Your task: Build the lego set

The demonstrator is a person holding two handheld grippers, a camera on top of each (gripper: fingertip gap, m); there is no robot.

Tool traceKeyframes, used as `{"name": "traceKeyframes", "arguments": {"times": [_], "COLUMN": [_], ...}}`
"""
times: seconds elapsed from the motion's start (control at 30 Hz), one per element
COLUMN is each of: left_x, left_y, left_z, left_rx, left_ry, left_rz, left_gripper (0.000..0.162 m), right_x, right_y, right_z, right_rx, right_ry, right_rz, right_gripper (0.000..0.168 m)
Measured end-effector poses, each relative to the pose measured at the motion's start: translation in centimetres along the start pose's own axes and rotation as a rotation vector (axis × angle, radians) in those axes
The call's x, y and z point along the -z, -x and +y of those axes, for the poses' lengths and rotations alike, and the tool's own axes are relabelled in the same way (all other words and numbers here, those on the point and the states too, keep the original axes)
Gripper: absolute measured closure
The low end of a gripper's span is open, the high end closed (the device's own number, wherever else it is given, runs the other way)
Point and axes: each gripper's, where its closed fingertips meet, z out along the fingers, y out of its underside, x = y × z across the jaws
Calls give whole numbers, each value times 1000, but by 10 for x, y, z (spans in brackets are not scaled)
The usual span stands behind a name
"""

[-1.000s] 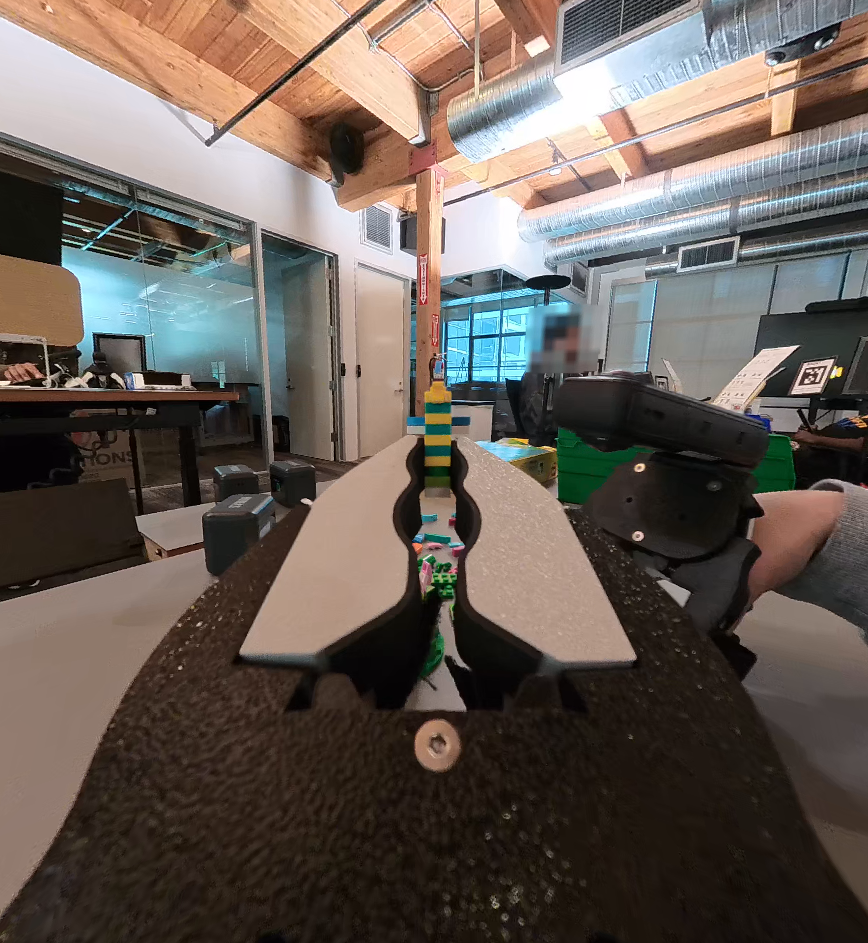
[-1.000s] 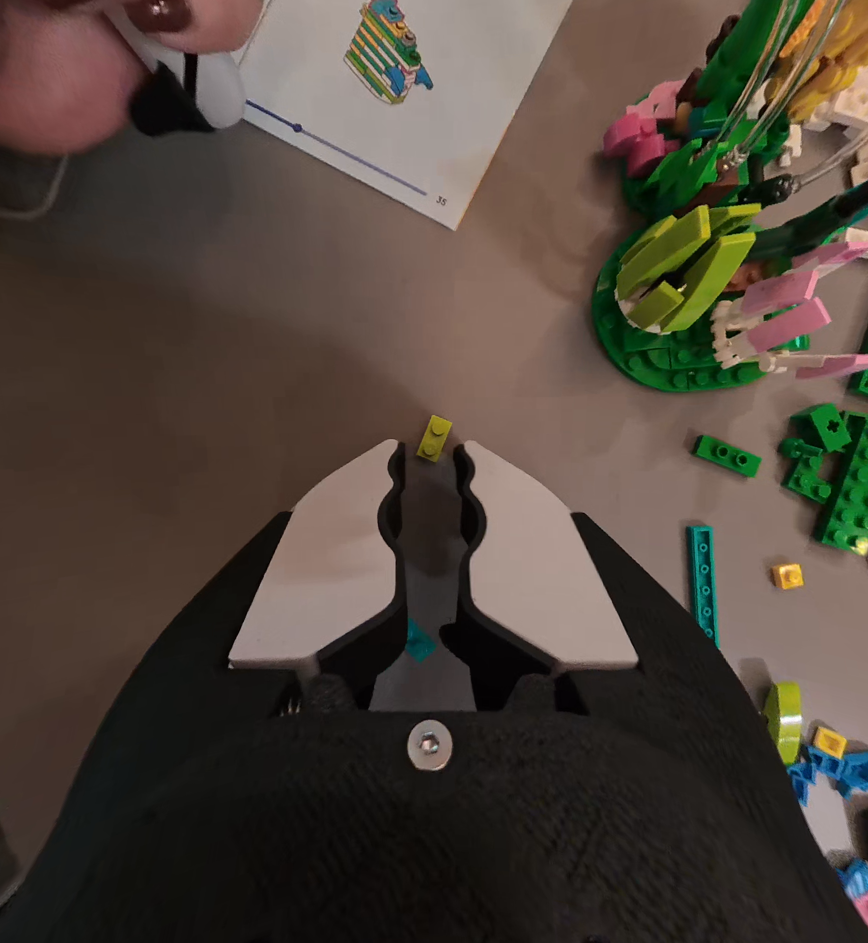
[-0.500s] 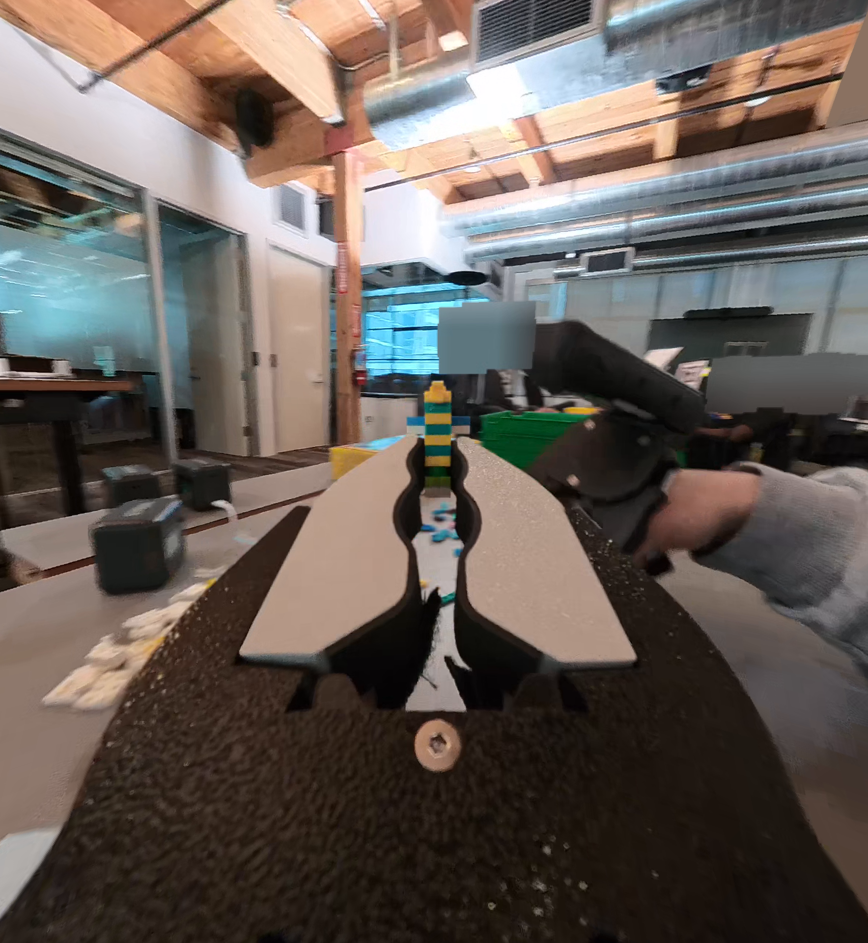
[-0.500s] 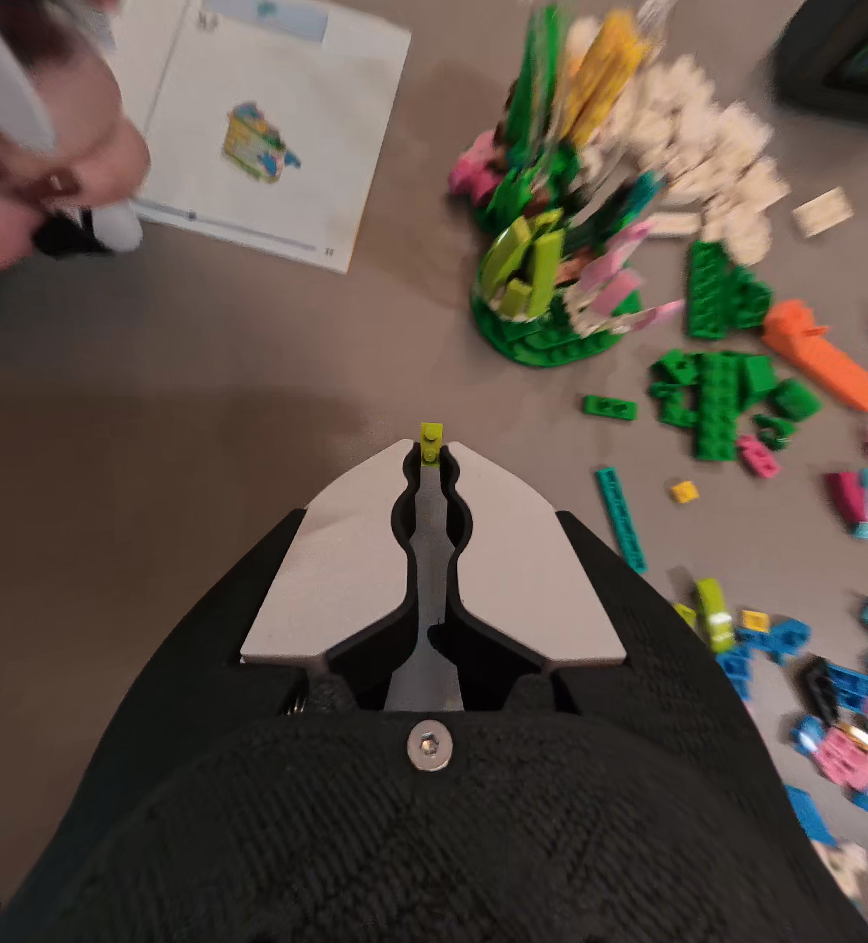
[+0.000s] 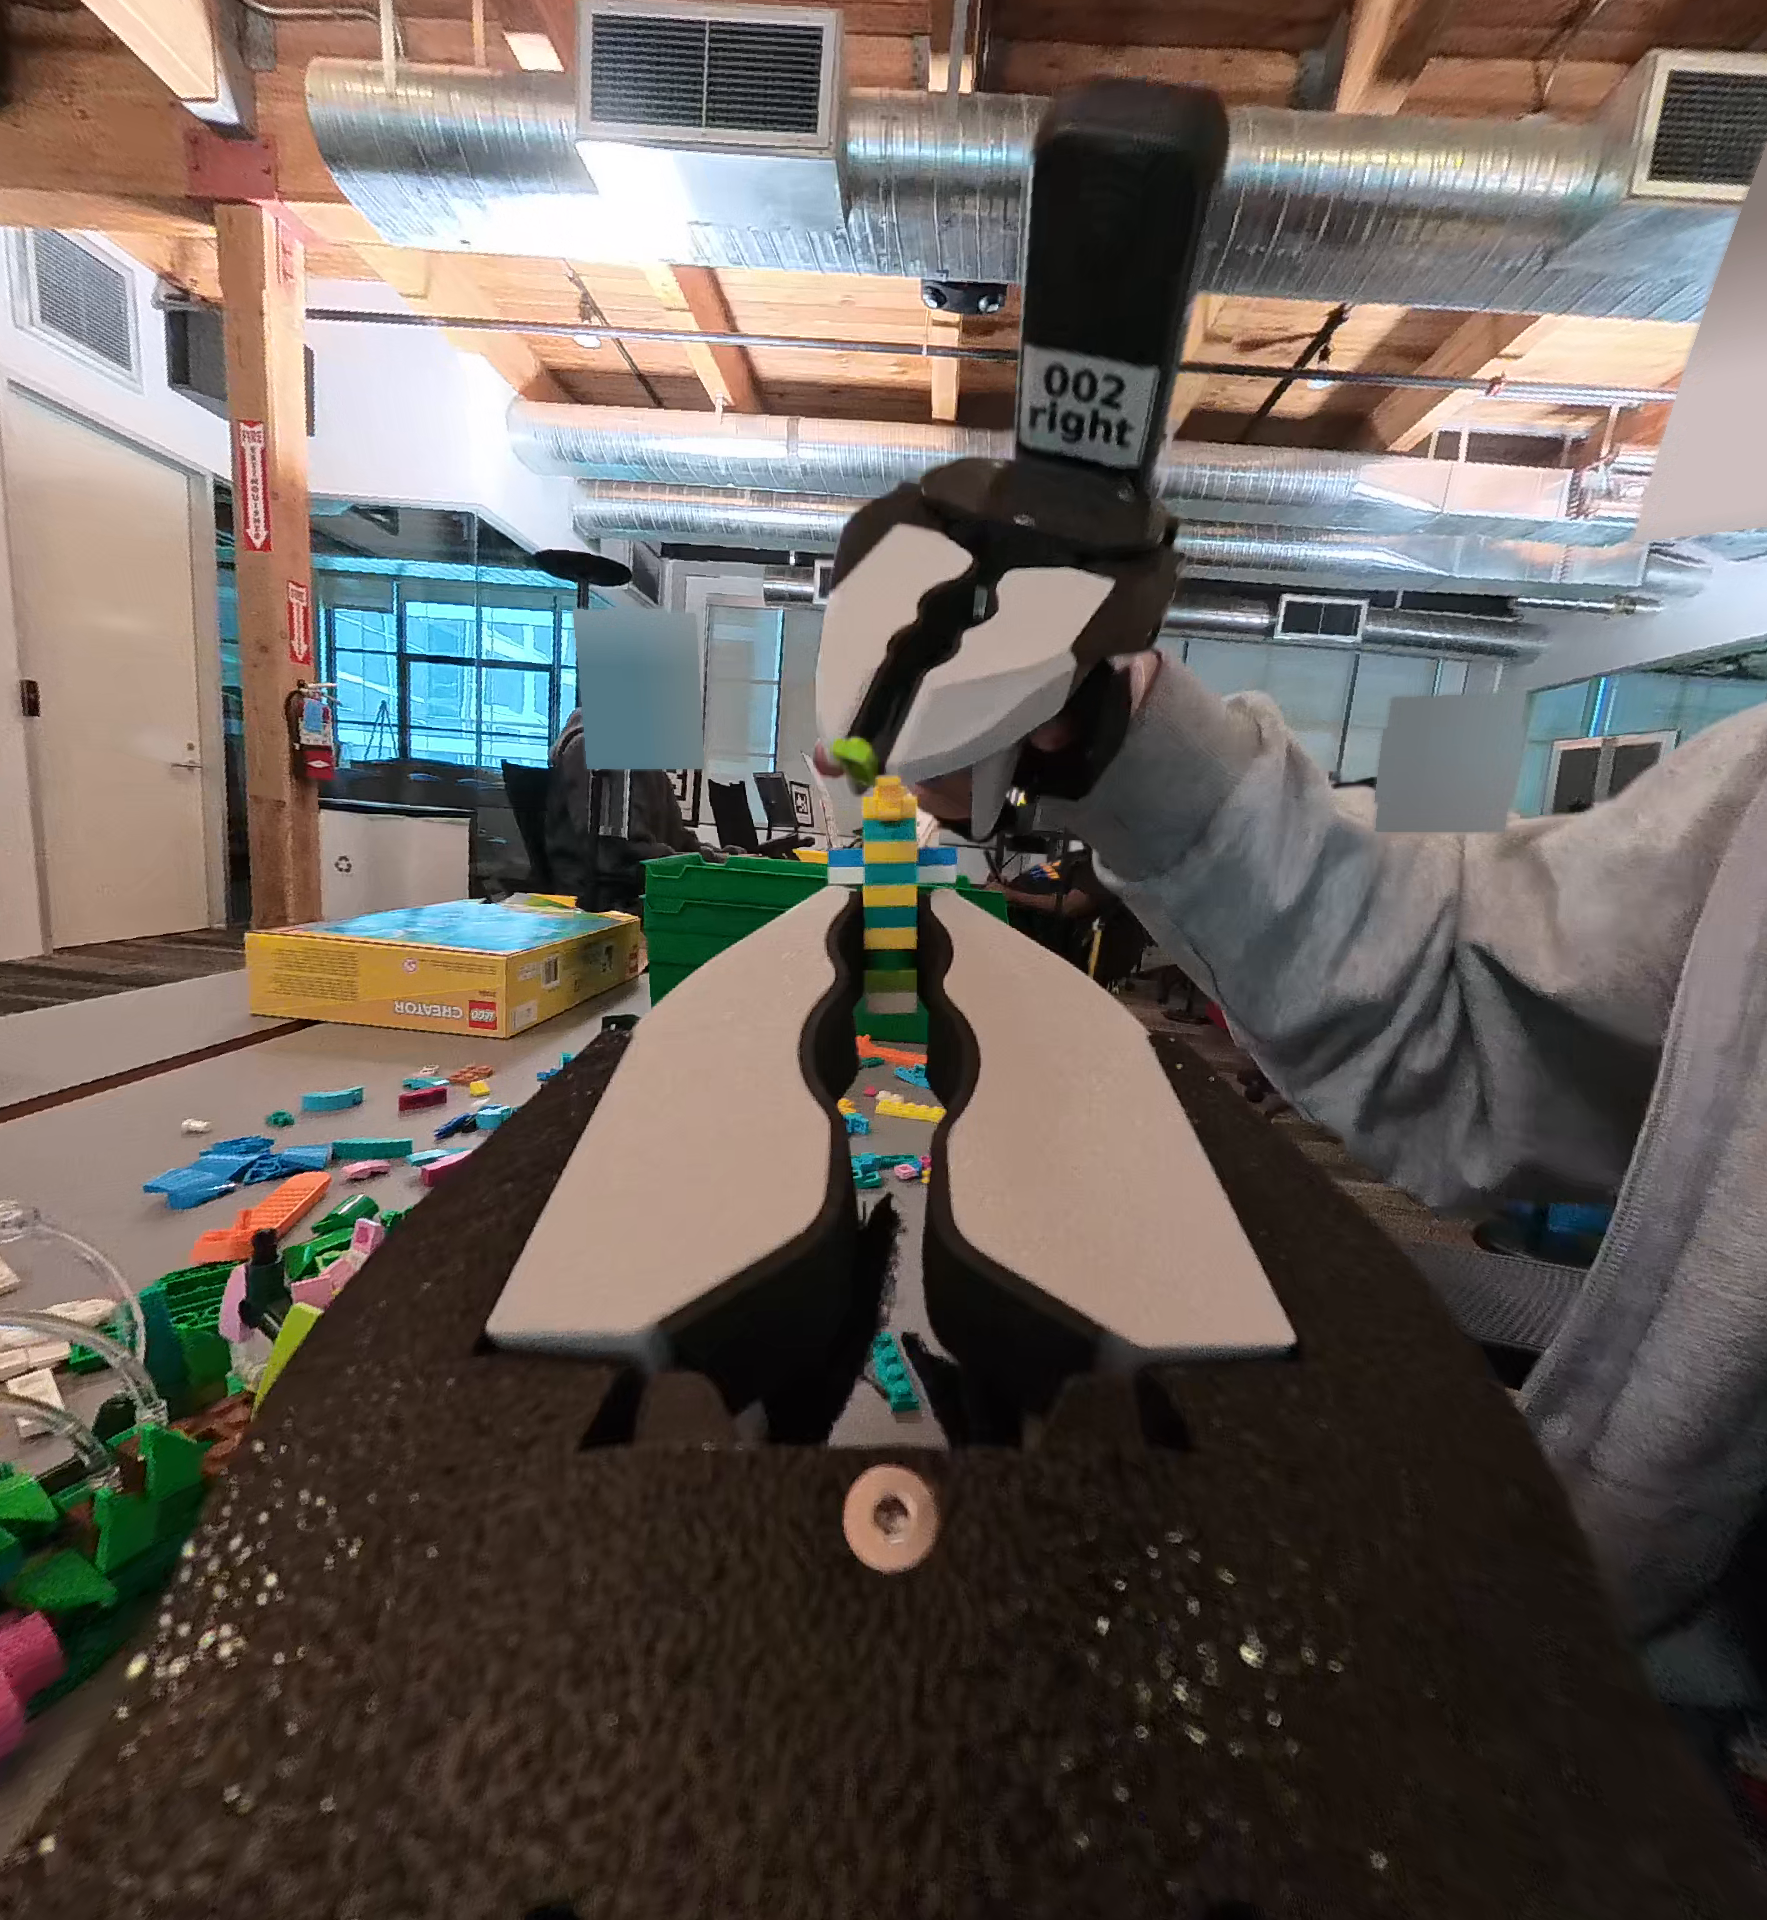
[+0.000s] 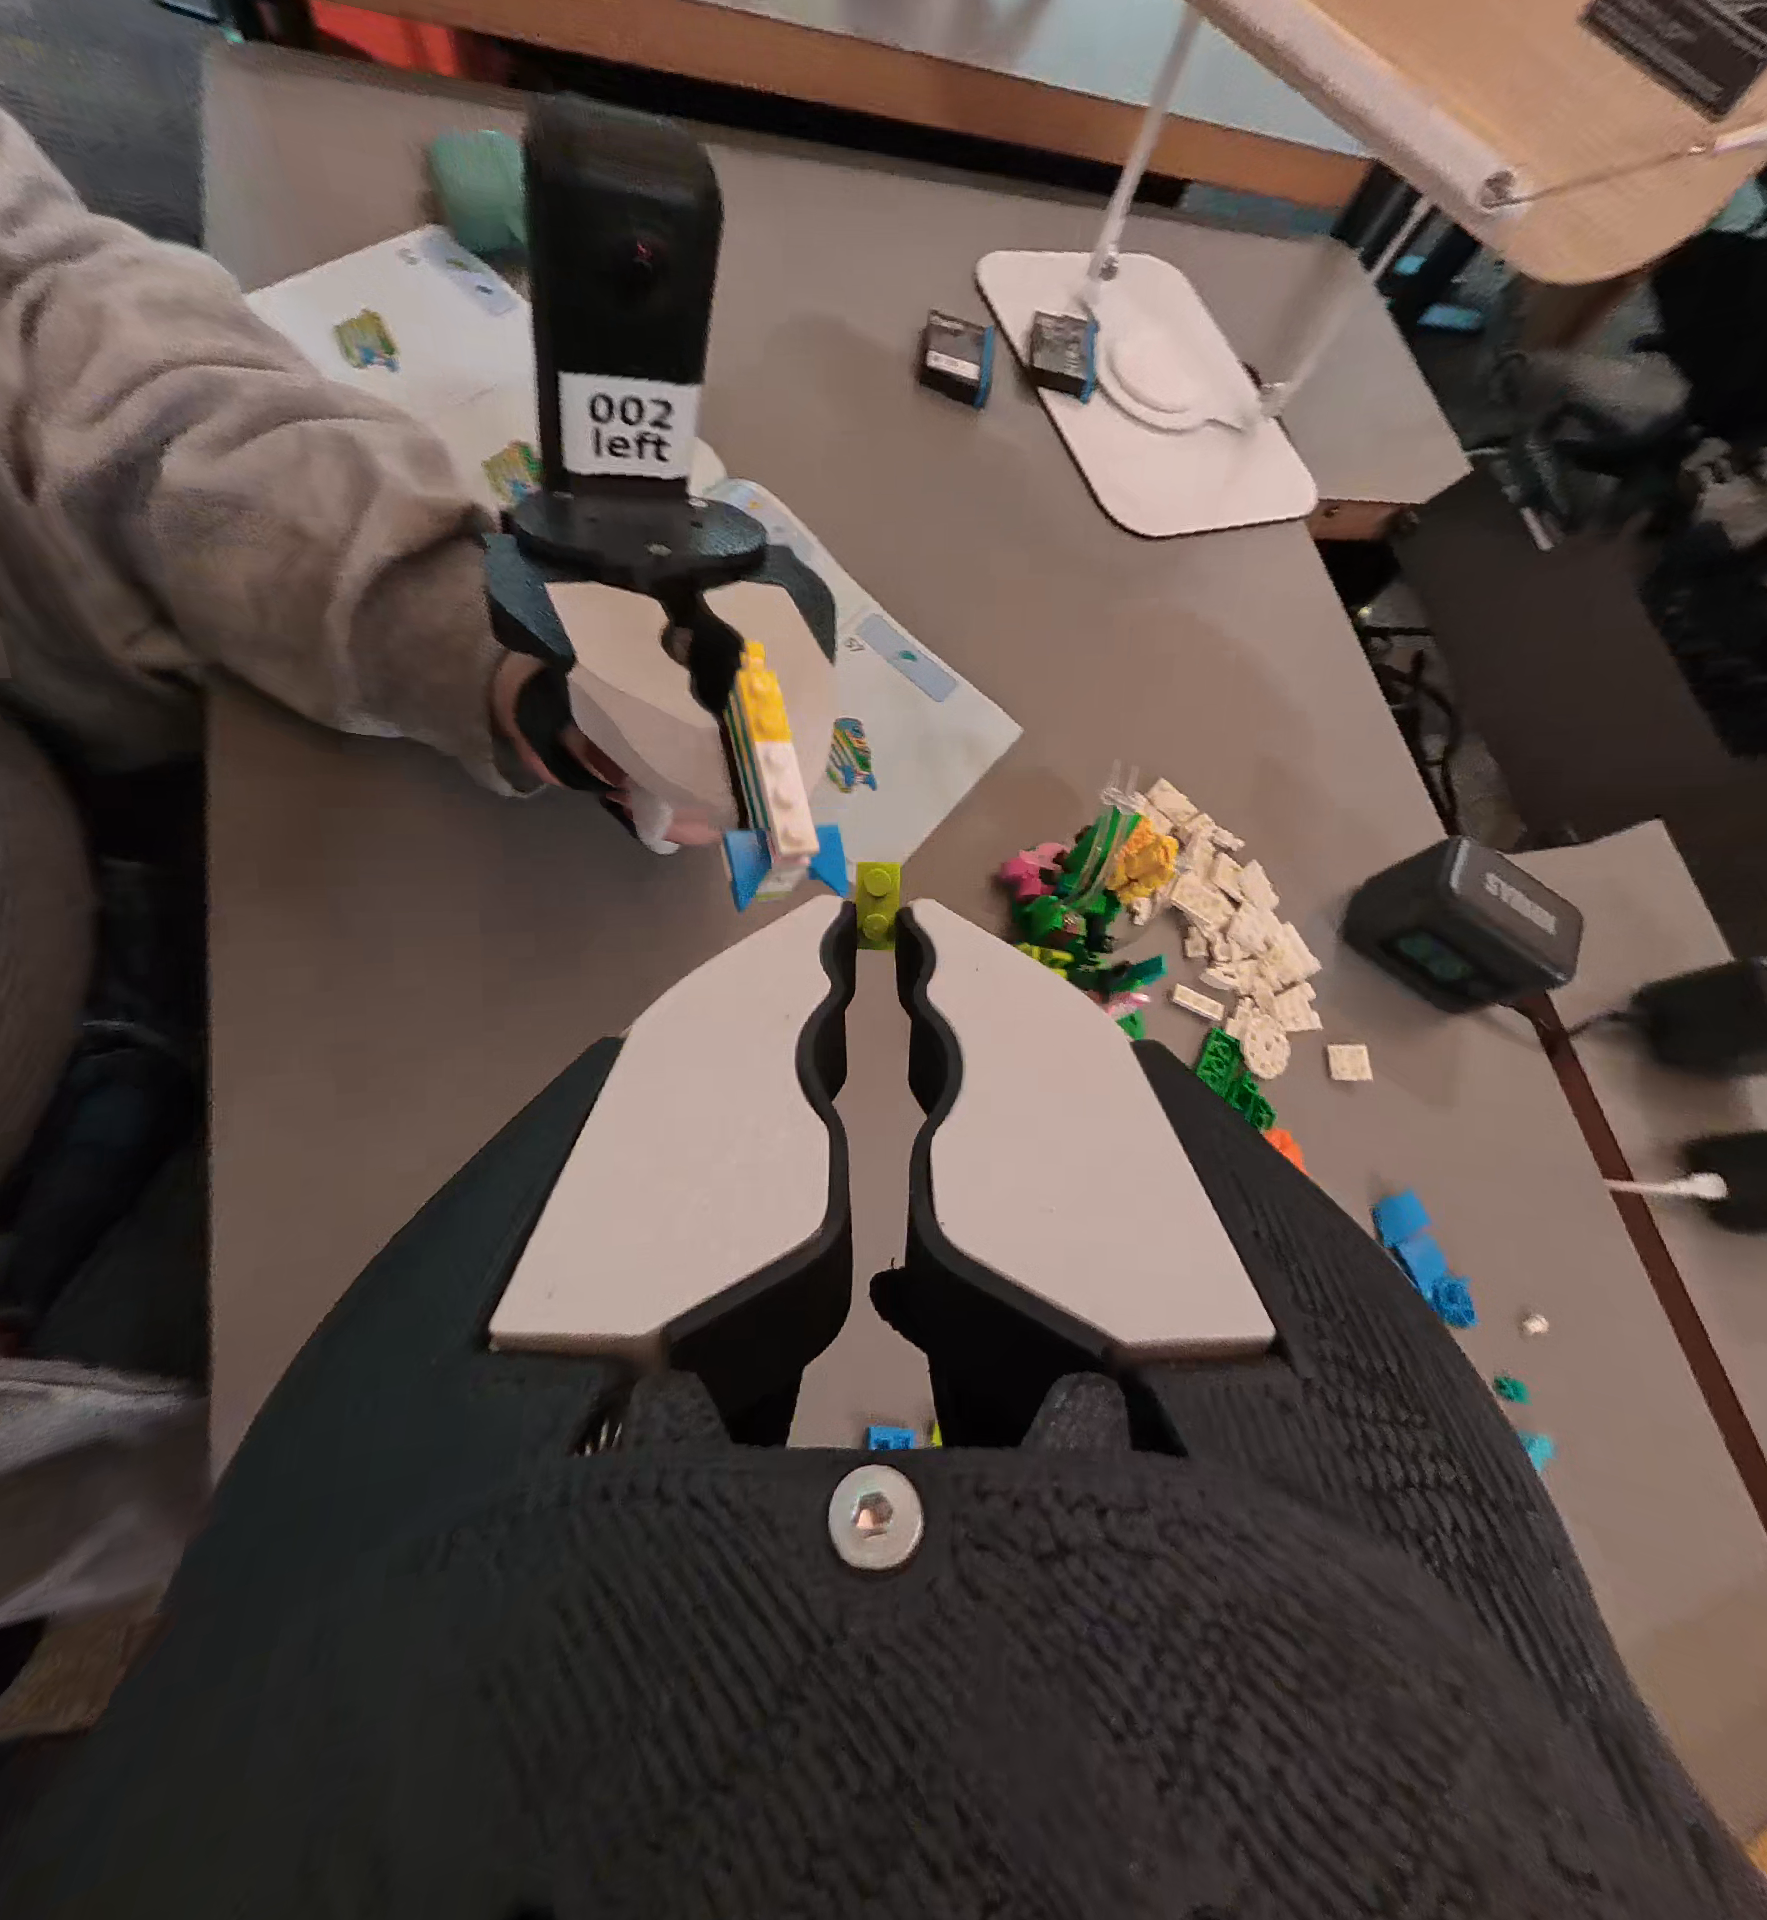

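My left gripper [image 5: 889,940] is shut on a striped stack of yellow, teal, blue and white bricks [image 5: 891,894] and holds it upright in the air. My right gripper [image 6: 875,914] is shut on a small lime plate [image 6: 876,902]. In the left wrist view the right gripper [image 5: 863,764] comes down from above, with the lime plate [image 5: 855,756] just over the top of the stack. In the right wrist view the left gripper [image 6: 754,758] holds the stack [image 6: 770,774] just left of the lime plate. All are lifted above the grey table [image 6: 443,987].
A green flower model [image 6: 1076,904] and loose white, green and blue bricks [image 6: 1232,935] lie on the table to the right. An instruction booklet [image 6: 900,727] lies under the left gripper. A yellow box [image 5: 443,961], a green bin [image 5: 723,914], a lamp base [image 6: 1149,395] and black blocks [image 6: 1461,925] stand farther off. The gap from one gripper's tips to the other's is roughly 4 centimetres.
My right gripper shut on the lime plate on the table and lifted it up to the top of the stack. My left gripper swung right, still holding the stack.
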Motion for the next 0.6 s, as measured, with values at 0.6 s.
{"name": "traceKeyframes", "arguments": {"times": [0.6], "left_x": [-1], "left_y": [-3], "left_z": [0], "left_rx": [-53], "left_ry": [-1], "left_rz": [-8], "left_gripper": [154], "right_x": [-14], "right_y": [18], "right_z": [-8], "right_rx": [29], "right_ry": [134], "right_rz": [-183], "right_gripper": [162]}}
